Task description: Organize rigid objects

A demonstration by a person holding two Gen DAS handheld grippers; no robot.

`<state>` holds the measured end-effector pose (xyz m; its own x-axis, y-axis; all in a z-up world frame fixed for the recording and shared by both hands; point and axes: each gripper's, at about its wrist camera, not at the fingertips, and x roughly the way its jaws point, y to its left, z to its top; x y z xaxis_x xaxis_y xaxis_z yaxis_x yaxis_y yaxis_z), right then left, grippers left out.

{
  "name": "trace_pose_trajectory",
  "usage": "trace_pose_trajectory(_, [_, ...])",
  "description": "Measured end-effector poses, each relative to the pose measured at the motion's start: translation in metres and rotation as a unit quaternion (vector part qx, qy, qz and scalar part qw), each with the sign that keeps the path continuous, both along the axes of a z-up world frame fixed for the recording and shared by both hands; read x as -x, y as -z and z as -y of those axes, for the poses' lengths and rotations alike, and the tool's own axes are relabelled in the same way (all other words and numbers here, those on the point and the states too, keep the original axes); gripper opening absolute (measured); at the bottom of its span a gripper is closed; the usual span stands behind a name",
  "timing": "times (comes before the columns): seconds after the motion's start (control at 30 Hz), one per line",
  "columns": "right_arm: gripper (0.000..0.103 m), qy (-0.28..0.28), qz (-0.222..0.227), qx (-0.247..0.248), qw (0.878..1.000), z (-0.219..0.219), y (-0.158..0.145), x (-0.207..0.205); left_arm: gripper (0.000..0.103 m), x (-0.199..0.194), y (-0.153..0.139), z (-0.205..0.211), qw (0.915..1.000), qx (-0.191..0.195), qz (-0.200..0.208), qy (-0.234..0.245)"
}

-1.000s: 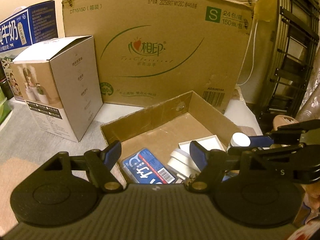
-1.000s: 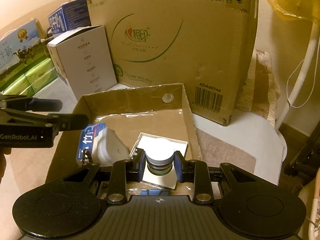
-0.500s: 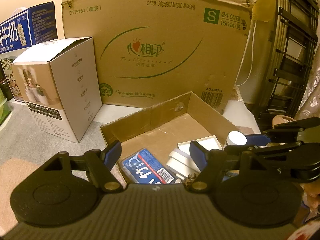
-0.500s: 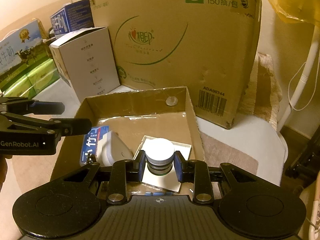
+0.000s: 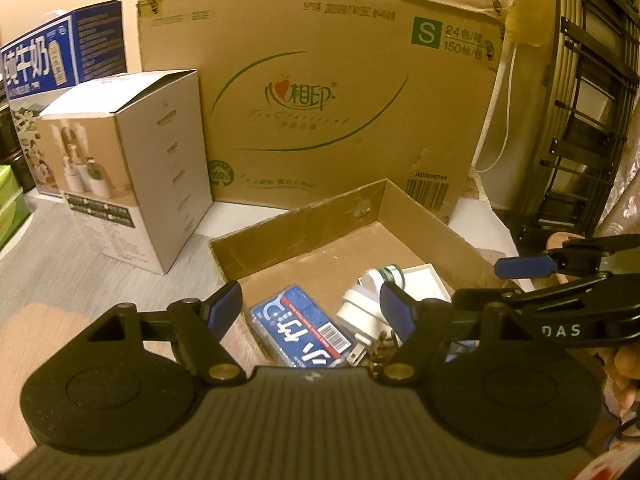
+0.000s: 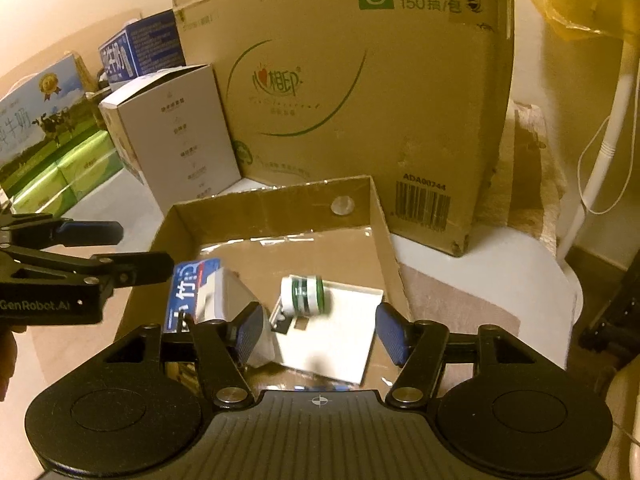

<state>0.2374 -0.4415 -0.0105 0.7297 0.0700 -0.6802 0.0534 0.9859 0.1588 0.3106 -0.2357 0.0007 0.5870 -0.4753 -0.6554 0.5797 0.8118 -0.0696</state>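
Corrugated cardboard tray point(image 6: 384, 236) holds a blurred round green-banded jar point(image 6: 306, 295).

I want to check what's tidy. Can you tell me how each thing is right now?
Shallow cardboard tray: open-topped, holding things.
Small jar: on its side, on the white lid.
Blue packet: lying flat.
White product box: upright, flap open.
Right tongs: opening, empty.
Left tongs: open, empty.

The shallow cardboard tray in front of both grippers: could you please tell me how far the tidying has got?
Done: the shallow cardboard tray holds a blue packet, a white plug adapter, a flat white lid and a small jar lying on its side. In hand: nothing; the right gripper is opening over the jar, and the left gripper is open. Left: nothing loose shows outside the tray.
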Motion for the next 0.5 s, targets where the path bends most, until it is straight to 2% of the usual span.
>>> trace_pose_trajectory(0.3, [0.063,0.007,0.0,-0.008,1.0,0.001,-0.009,0.032,0.081,0.027,-0.006,-0.021,0.9996,0.009,-0.005,-0.025])
trace_pose_trajectory(0.5, [0.064,0.007,0.001,-0.012,1.0,-0.004,-0.018,0.061,0.088,0.06,-0.016,-0.03,0.9992,0.014,-0.007,-0.038])
